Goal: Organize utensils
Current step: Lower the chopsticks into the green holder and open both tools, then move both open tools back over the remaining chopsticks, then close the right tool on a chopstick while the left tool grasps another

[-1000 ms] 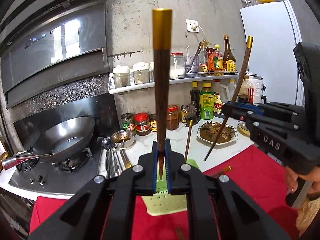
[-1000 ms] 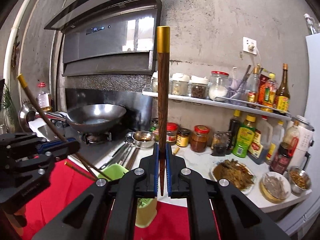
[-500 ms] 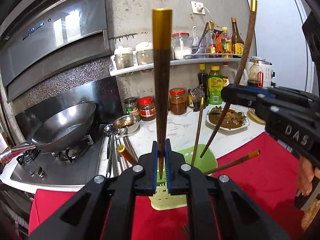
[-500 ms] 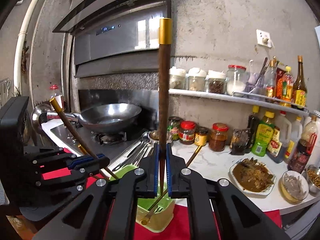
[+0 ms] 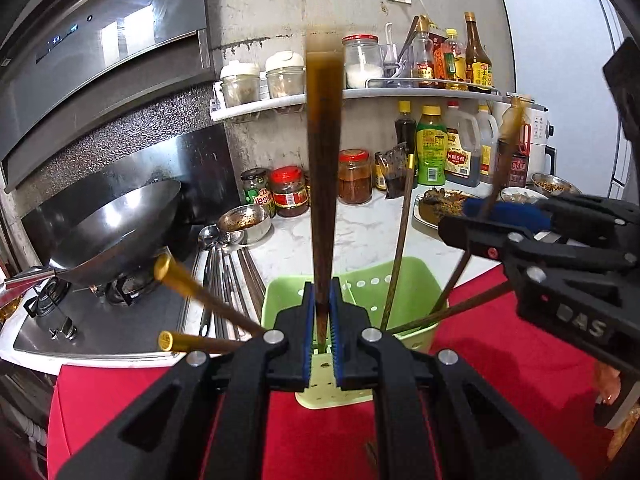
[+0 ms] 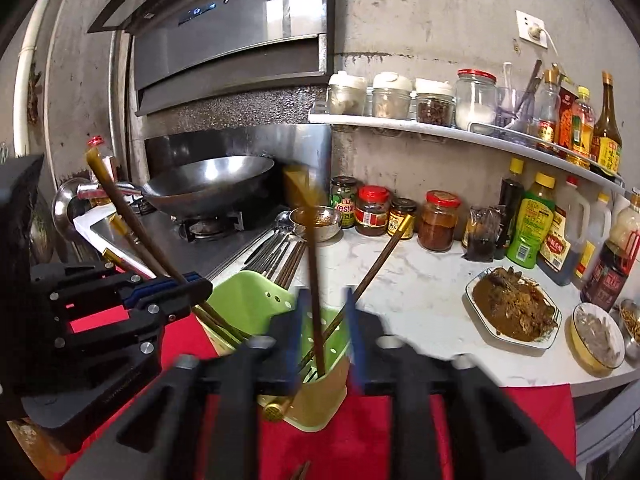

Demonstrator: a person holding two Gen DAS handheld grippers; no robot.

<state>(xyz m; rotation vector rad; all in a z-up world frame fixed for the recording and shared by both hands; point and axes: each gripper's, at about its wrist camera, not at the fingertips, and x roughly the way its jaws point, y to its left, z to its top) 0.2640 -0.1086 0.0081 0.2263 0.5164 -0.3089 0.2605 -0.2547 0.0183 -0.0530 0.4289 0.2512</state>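
A green perforated utensil holder point(image 5: 404, 284) stands on the red cloth, with several gold-tipped brown chopsticks leaning in it; it also shows in the right wrist view point(image 6: 248, 304). My left gripper point(image 5: 321, 320) is shut on an upright chopstick point(image 5: 324, 168) directly over the holder. My right gripper point(image 6: 323, 340) has its jaws apart; its chopstick point(image 6: 312, 272), blurred, stands loose between them with its tip inside the holder. The right gripper also shows in the left wrist view point(image 5: 492, 220), at the holder's right.
A wok point(image 5: 116, 228) sits on the stove at left. Metal spoons and chopsticks point(image 5: 228, 276) lie on the white counter behind the holder. Sauce jars point(image 5: 354, 176), bottles, a plate of food point(image 6: 514, 308) and small bowls stand to the right. A shelf with jars runs along the wall.
Both grippers came down over the green holder. My right gripper opened and its chopstick dropped into the holder. My left gripper still holds its chopstick, now lower.
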